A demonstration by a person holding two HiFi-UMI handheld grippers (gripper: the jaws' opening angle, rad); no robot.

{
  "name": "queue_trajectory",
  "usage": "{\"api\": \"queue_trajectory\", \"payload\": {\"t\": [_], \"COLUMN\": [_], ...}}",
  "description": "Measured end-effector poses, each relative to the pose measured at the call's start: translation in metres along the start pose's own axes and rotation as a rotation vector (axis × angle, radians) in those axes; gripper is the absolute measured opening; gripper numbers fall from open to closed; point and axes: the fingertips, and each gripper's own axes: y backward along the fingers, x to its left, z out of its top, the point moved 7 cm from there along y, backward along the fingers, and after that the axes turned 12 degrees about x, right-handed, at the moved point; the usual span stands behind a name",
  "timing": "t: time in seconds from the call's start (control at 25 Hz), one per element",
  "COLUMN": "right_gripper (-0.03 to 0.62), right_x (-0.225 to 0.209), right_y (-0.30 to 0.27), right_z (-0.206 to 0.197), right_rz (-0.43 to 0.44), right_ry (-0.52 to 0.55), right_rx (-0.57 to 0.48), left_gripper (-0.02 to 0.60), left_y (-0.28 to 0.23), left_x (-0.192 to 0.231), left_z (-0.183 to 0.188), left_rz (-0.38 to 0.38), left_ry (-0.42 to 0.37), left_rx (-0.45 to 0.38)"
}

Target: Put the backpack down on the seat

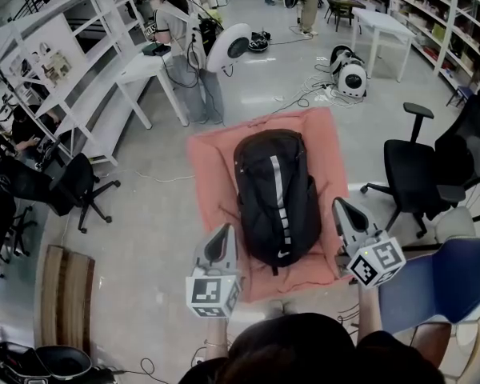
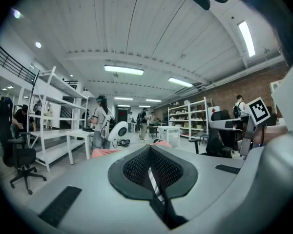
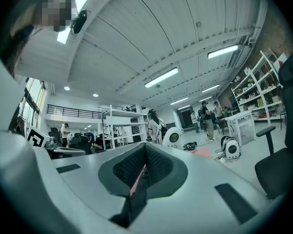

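Observation:
A black backpack (image 1: pixel 276 194) with a pale stripe down its middle lies flat on a salmon-pink covered pad (image 1: pixel 210 162) on the floor. My left gripper (image 1: pixel 226 230) hovers near the pack's lower left corner, jaws shut and holding nothing. My right gripper (image 1: pixel 338 205) hangs just past the pack's right side, also shut and empty. In the left gripper view the left gripper (image 2: pixel 151 148) points level across the room, with a bit of the pink pad (image 2: pixel 105 153) beyond it. The right gripper (image 3: pixel 145 145) points the same way in its own view.
A blue seat (image 1: pixel 440 282) stands at my lower right, and a black office chair (image 1: pixel 416 174) is beyond it. More black chairs (image 1: pixel 76 186) and white shelving (image 1: pixel 72 70) line the left. A person (image 1: pixel 180 42) stands at a white table behind the pad. Cables and white round machines (image 1: pixel 350 74) lie further back.

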Motion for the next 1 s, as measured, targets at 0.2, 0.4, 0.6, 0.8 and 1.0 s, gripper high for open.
{"api": "queue_trajectory", "payload": {"t": [0.2, 0.4, 0.6, 0.8, 1.0], "right_gripper": [0.013, 0.014, 0.013, 0.012, 0.013], "right_x": [-0.003, -0.0029, -0.0008, -0.0014, 0.0], "right_y": [0.0003, -0.0002, -0.0009, -0.0025, -0.004], "right_z": [0.0008, -0.0005, -0.0048, -0.0069, -0.0056], "right_rz": [-0.014, -0.014, -0.016, -0.012, -0.015], "right_ry": [0.003, 0.017, 0.029, 0.023, 0.022], "right_rx": [0.002, 0.007, 0.01, 0.011, 0.01], "left_gripper": [0.014, 0.014, 0.014, 0.014, 0.014], "left_y": [0.0006, -0.0013, -0.0016, -0.0027, -0.0032], "left_x": [0.0036, 0.0042, 0.0046, 0.0046, 0.0065], "left_z": [-0.0005, 0.0009, -0.0042, -0.0038, -0.0033], "left_rz": [0.005, 0.005, -0.003, -0.002, -0.004], "left_ry": [0.01, 0.012, -0.001, -0.003, -0.004], "left_rx": [0.004, -0.001, -0.009, 0.005, 0.003]}}
